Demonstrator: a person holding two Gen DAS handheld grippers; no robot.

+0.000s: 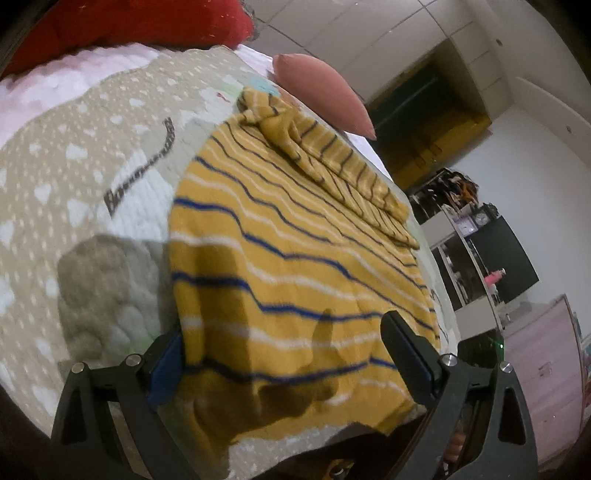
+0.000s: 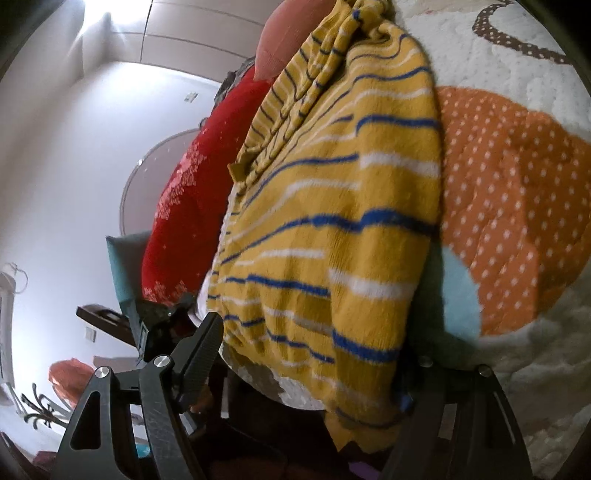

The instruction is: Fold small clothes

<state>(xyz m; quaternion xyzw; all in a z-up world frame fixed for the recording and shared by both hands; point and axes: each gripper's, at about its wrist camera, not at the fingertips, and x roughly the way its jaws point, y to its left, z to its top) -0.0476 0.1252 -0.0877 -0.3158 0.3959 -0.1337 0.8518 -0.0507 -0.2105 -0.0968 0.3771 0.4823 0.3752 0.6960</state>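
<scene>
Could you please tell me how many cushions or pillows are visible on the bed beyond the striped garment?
2: a large red fabric cushion at the far end of the bed, and a smaller salmon-pink pillow beside it, just past the mustard-yellow striped knitted garment. Others may be hidden.

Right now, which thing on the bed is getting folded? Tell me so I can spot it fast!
Look at the quilt with white hearts that covers the bed. Lying in its middle is the top, a mustard-yellow knit with blue and white stripes, one sleeve folded across it. The pillows beyond it are plain pink and red; only the top has stripes.
</scene>
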